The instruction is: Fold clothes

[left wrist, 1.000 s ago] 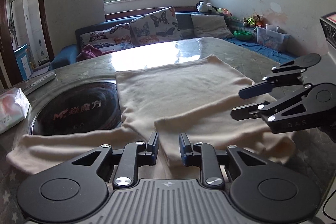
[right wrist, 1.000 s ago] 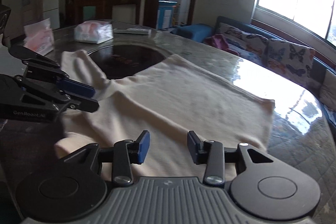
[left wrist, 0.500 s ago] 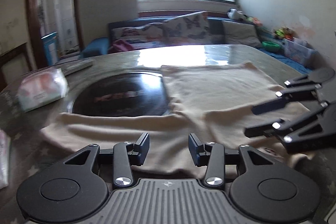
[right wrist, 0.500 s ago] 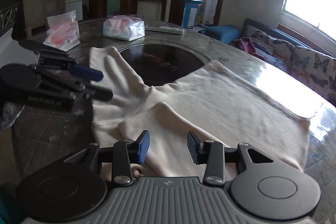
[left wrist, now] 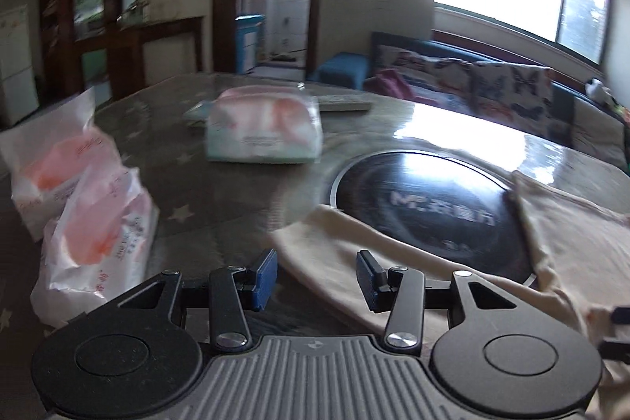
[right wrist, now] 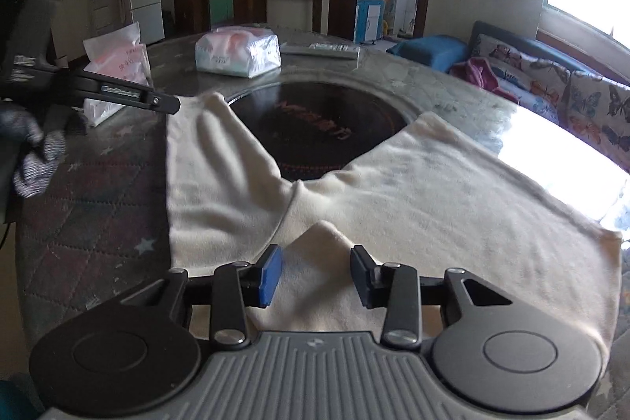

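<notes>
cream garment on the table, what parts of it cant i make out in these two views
- Left wrist view: the cream knit garment runs off the right edge; motion blur smears its sleeve end.
- Right wrist view: its near hem lies behind the right gripper body.
- Round black glass hob: lettering blurred, unreadable.

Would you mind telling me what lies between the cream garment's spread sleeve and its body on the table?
In the right wrist view, the dark round hotplate set into the table shows in the gap between the sleeve and the body of the garment.
</notes>
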### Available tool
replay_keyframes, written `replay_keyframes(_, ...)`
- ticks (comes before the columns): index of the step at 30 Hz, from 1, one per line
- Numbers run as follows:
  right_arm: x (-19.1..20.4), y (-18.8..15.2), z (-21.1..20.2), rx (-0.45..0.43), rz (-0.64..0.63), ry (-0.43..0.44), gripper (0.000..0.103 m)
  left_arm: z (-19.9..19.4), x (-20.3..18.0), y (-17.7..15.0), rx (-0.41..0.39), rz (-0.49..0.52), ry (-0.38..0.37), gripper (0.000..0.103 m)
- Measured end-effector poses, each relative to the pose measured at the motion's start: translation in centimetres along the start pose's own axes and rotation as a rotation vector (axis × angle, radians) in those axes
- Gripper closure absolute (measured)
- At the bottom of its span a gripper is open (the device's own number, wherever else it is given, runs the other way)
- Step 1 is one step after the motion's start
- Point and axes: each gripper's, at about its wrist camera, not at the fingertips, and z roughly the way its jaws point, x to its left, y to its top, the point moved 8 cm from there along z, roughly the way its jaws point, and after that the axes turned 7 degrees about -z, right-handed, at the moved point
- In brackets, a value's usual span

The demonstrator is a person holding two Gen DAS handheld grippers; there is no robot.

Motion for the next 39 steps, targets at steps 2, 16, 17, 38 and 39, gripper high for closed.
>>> replay_keyframes(2,0.0,0.2,-0.7,-0.015,-0.013,-0.014,0.064,0.7,0.7,0.2,0.008,-0.021,0.022,0.055)
replay_keyframes(16,-2.6,-0.5,-6.4,-0.088,0.05,-0.11,0.064,1.6,0.1,0.8,-0.01,-0.041,0.022,0.095)
replay_keyframes(17,-2.9,-0.7,-6.8,-0.092,0.061,-0.12,0.064,0.9,-0.5,1.1,-0.021,-0.043,-0.008,0.096)
replay_keyframes(38,-10.2,-9.1,-14.0,-0.114,0.32,-0.317,0.064,-12.6,-25.5,-2.4,0.046,0.113,-0.748,0.097)
replay_keyframes(39,-10.4,-9.5,-14.2,-0.111,0.329,-0.32,0.064,-12.6,-26.3,-3.3,0.069,0.122,-0.766,0.097)
